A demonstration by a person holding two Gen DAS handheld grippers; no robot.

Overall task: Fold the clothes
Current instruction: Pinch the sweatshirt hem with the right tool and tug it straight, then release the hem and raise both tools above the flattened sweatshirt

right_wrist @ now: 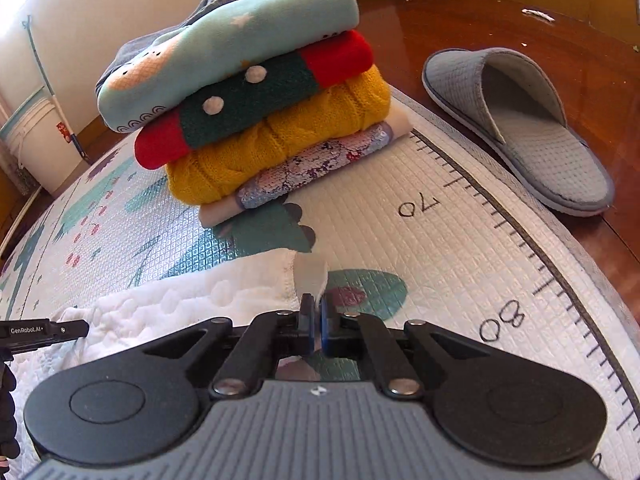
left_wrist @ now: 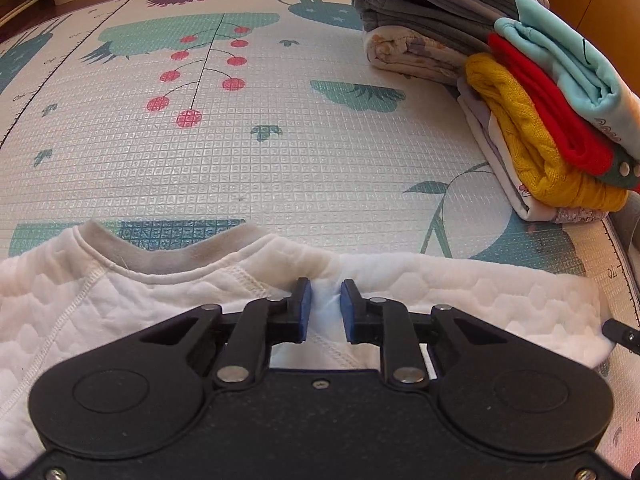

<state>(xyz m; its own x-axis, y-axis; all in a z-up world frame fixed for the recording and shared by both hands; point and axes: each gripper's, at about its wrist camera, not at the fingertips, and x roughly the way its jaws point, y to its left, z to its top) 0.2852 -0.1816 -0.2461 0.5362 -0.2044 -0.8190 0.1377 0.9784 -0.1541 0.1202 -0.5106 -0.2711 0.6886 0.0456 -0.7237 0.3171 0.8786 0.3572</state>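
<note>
Two tongs, left [left_wrist: 325, 304], right [right_wrist: 314, 326], on one white top [left_wrist: 160, 304].

Left gripper [left_wrist: 325, 304] fingers parted; right gripper [right_wrist: 314, 320] fingers pinched nearly together

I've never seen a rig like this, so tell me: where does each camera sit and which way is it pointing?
Left wrist: on the left gripper, looking along its open fingers over the white quilted top; no body shows.
Right wrist: on the right gripper, shut on that top's cuff, facing a slipper; a gloved hand shows.
Shared: the top, mat, folded stack.
</note>
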